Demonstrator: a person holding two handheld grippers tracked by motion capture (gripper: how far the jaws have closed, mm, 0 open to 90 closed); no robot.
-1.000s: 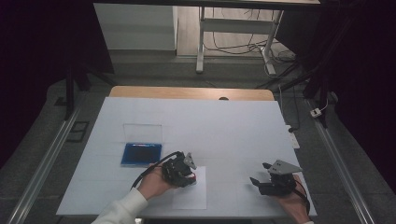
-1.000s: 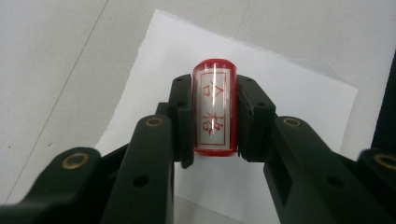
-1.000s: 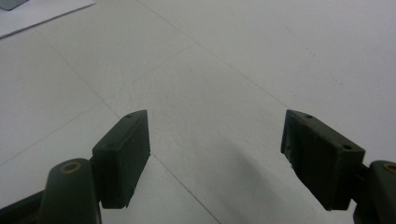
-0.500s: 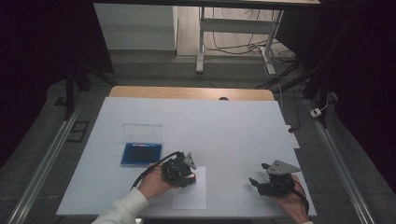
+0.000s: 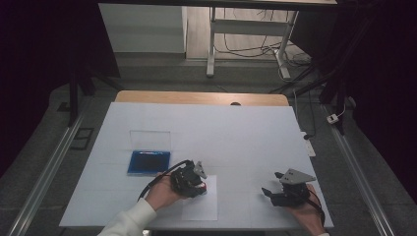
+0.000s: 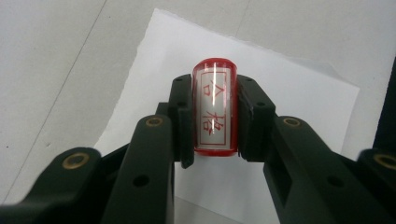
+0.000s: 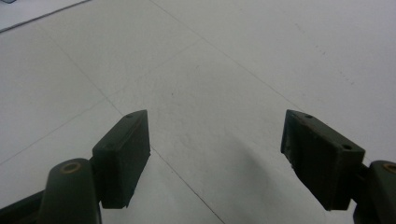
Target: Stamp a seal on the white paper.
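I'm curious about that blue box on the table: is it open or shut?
Open. The blue box shows a dark inside, and its clear lid lies behind it on the table, swung back.

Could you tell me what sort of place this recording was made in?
Probably a lab or workshop recording station: a white-covered table on a grey floor, dark curtains at the sides, loose cables behind, and a stamp held over paper.
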